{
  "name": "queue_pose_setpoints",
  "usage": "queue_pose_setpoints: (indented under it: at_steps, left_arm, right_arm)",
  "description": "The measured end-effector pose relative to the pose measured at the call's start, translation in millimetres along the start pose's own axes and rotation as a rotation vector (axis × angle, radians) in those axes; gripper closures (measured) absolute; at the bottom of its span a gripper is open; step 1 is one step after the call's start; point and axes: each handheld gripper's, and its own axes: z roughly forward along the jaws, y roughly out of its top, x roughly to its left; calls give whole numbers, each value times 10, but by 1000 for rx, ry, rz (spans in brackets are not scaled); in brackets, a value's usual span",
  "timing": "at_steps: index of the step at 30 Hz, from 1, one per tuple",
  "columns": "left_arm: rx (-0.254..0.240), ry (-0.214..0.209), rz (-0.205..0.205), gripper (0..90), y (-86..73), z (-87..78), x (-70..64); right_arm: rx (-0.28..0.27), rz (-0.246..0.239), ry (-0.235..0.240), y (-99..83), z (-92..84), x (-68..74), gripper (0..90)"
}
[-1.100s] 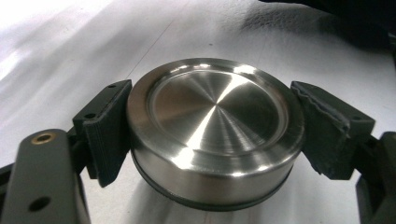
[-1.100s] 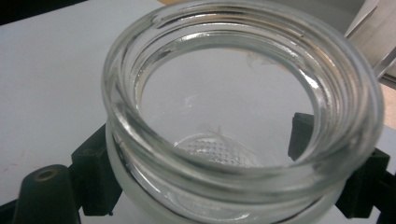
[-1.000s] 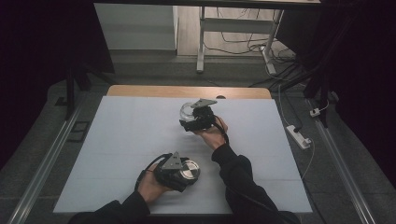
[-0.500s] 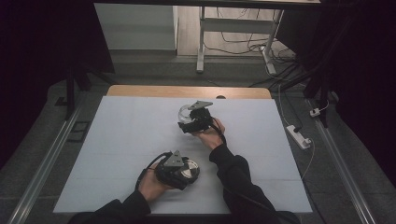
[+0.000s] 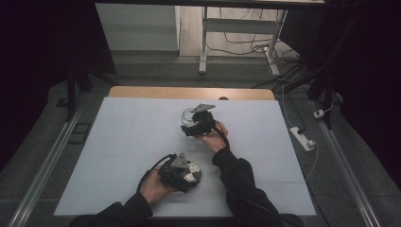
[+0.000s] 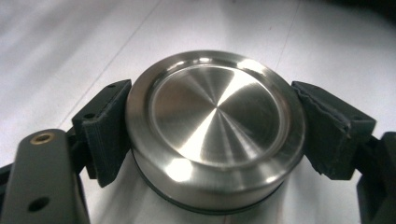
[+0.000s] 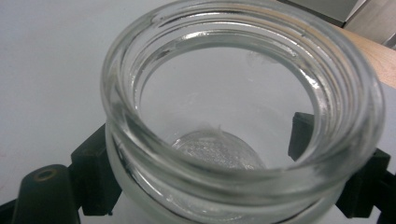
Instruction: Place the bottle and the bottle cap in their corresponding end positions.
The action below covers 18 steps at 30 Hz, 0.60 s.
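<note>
Left gripper pinches steel lid between its jaws; right gripper clamps open glass jar, well apart.

Brushed steel lid: glossy, fine radial grain, dark rubbery ring beneath. Clear glass jar: smooth, shiny, threaded neck, textured base. Matt black plastic, rough layered finish, on 2 tools. Matt pale sheet over wooden surface.
</note>
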Motion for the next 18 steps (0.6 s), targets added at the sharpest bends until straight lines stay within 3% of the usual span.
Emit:
queue_pose_setpoints:
  at_steps: [12,18]
  left_arm:
    - [20,11,10,179,7,10,-10]
    - [14,0,-15,153,6,11,0]
  right_arm:
    - [-16,12,-13,-29,-1,17,136]
    - [-17,27,13,-36,-13,12,87]
